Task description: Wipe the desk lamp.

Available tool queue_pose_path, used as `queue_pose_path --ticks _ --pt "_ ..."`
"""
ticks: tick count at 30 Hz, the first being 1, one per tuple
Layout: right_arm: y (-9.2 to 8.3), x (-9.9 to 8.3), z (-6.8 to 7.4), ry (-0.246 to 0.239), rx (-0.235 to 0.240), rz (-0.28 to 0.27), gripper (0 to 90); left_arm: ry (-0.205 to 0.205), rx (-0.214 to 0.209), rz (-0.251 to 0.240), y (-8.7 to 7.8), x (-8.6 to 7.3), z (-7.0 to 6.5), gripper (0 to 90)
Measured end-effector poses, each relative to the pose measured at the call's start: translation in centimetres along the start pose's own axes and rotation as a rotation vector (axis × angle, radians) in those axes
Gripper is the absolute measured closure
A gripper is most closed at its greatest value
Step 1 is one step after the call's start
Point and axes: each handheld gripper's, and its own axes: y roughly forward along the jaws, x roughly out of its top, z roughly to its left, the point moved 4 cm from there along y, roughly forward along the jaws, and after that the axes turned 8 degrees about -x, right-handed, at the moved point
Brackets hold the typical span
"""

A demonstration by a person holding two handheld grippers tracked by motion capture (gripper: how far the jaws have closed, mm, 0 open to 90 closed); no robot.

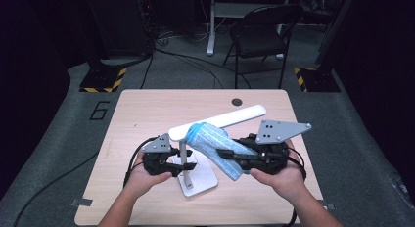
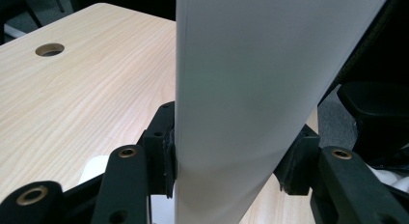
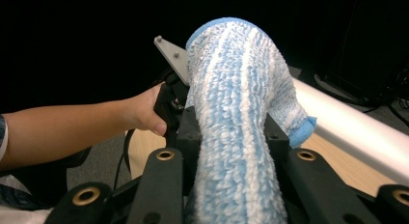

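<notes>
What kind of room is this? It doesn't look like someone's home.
Probably a lab or recording studio, not a home: a lone wooden table on grey carpet with dark surroundings, yellow-and-black hazard tape on stand bases, loose cables across the floor, and a folding chair behind.

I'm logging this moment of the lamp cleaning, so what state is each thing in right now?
Desk lamp: upright on the table, white bar head tilted.
Blue-and-white cloth: rolled up, draped against the lamp head.
Left gripper: shut on the lamp, as its own view shows.
Right gripper: shut on the cloth.
Chair: standing beyond the table, unoccupied.
</notes>
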Motion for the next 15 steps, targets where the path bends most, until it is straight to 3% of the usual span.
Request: queue_pose_path --ticks 15 --pt "0.1 1.3 -0.5 0.012 -0.002 -0.005 69.3 0.009 -0.002 0.003 0.2 0.0 0.0 50.7"
